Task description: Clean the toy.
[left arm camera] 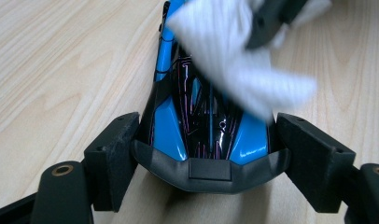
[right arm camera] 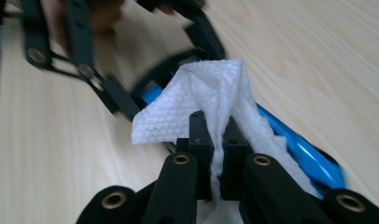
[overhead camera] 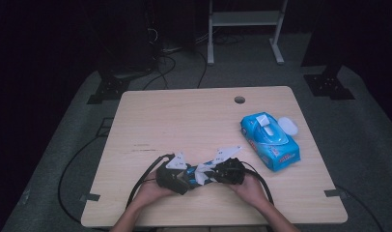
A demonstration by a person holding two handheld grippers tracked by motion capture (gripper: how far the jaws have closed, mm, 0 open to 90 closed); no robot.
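**High view: toy car wiped at the near table edge**

High view: the left gripper and right gripper meet at about 6 o'clock on the table. Between them lies the blue toy car. A blue wipes pack rests at 3 o'clock, well apart.

Left gripper view: the jaws clamp the toy car on both flanks at its dark bumper end; the white wipe lies over its top.

Right gripper view: the jaws are pinched closed on the white wipe, which drapes onto the toy car.
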